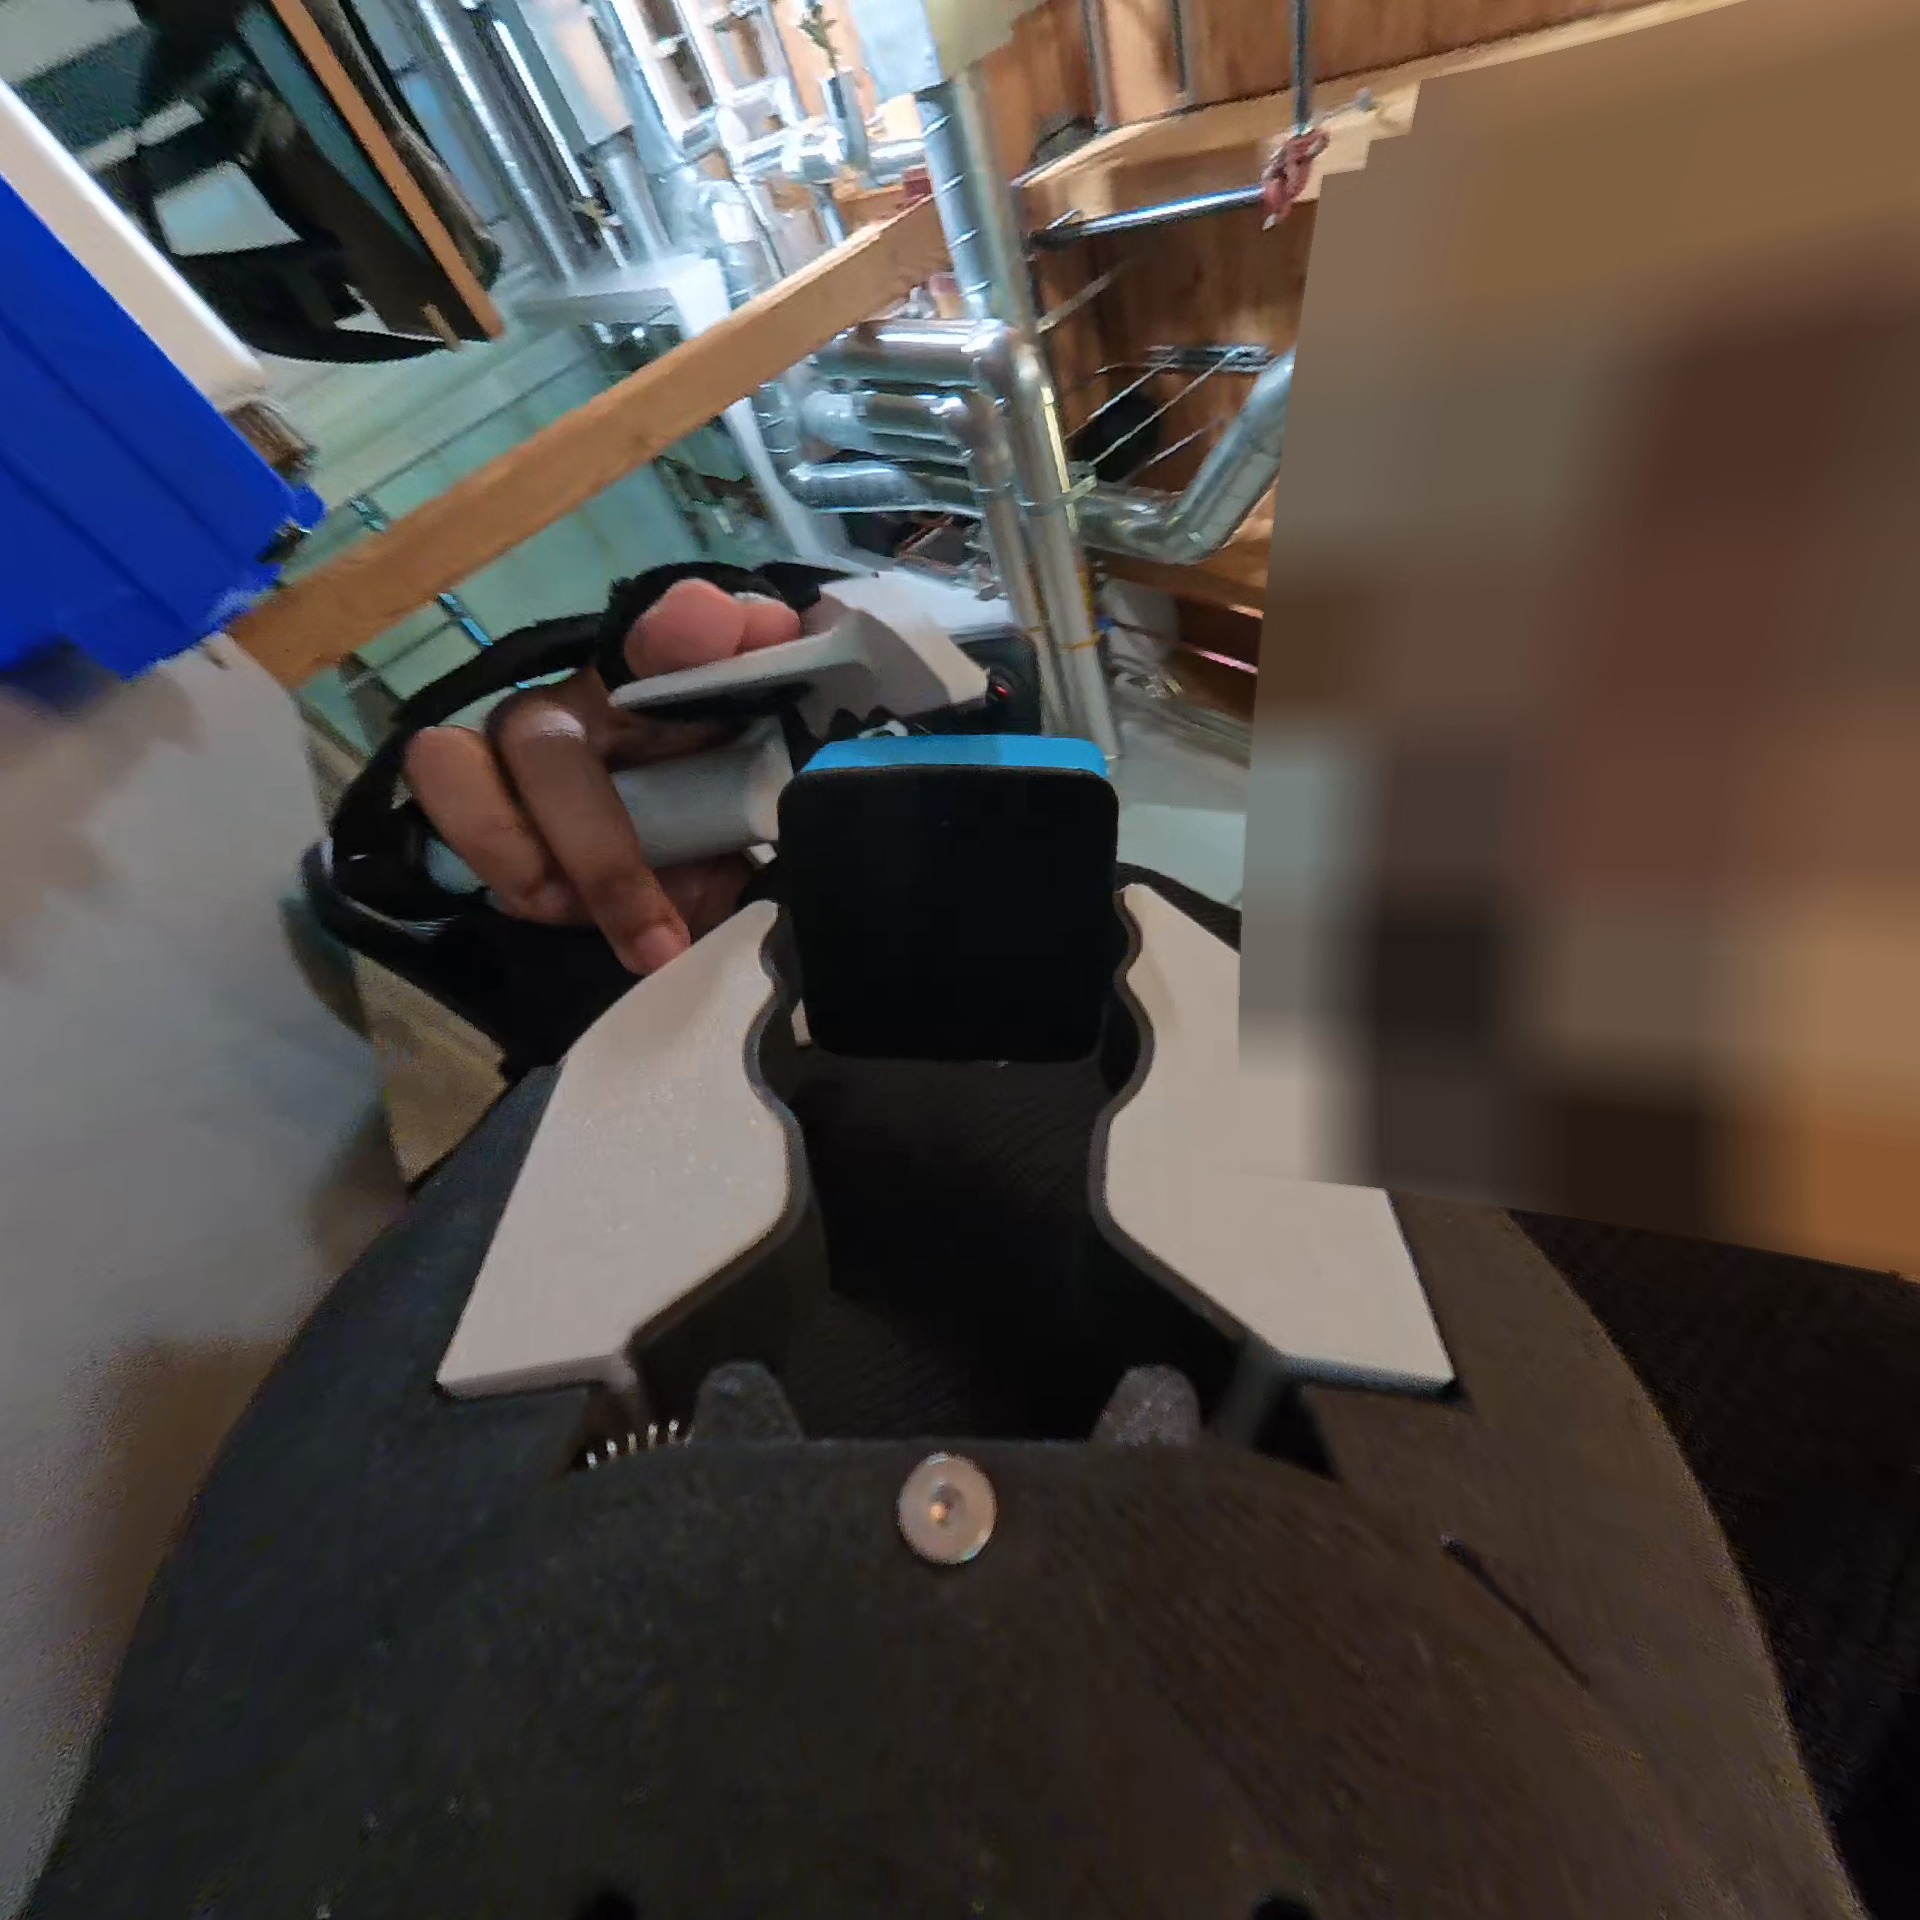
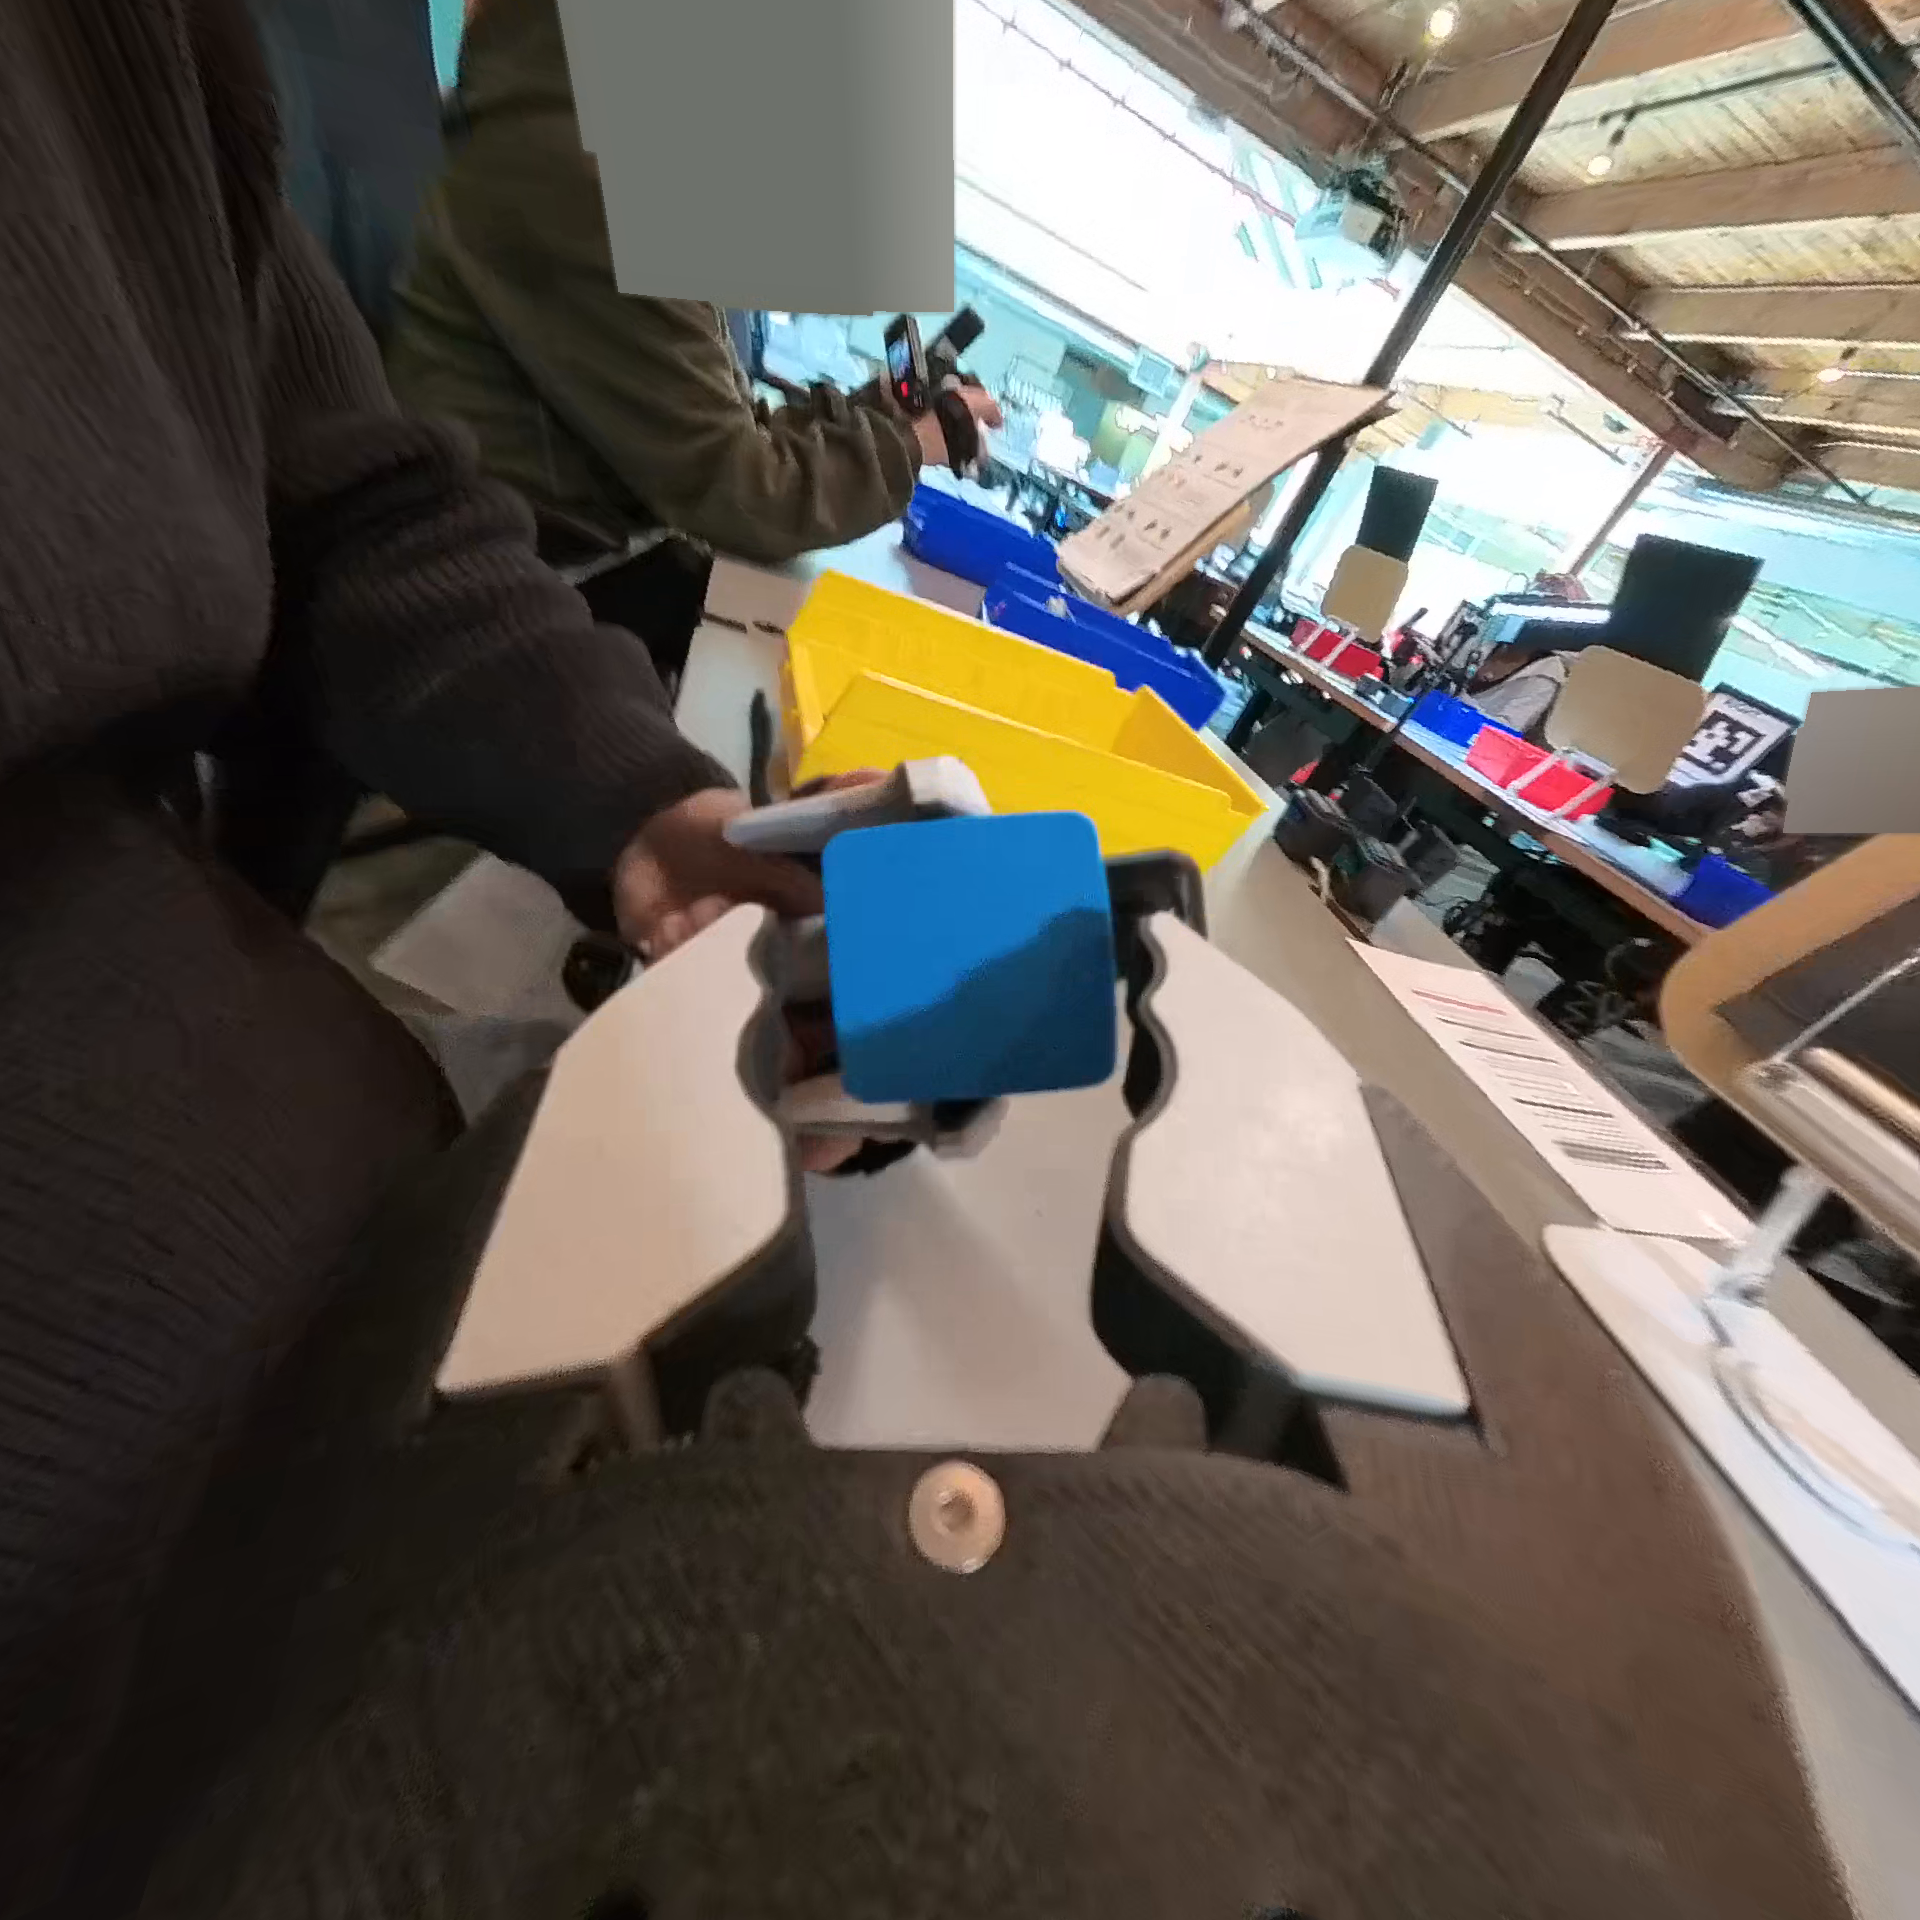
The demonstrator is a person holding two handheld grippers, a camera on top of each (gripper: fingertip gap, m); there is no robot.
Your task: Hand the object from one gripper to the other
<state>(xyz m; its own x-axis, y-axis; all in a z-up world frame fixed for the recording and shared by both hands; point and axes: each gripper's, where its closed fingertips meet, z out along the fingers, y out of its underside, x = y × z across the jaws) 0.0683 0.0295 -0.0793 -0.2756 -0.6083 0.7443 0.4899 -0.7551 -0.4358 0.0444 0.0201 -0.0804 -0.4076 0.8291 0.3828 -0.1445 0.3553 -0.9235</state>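
Firmly, left claw [image 1: 948, 940] clamps block [image 1: 945, 883]; right claw [image 2: 948, 971] straddles.

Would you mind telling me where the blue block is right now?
The blue block is up in the air between the two grippers: central in both wrist views, between the right gripper jaws, in front of the yellow bins.

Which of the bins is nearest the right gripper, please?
The front yellow bin, right behind the block; the blue bins and red bins lie farther off.
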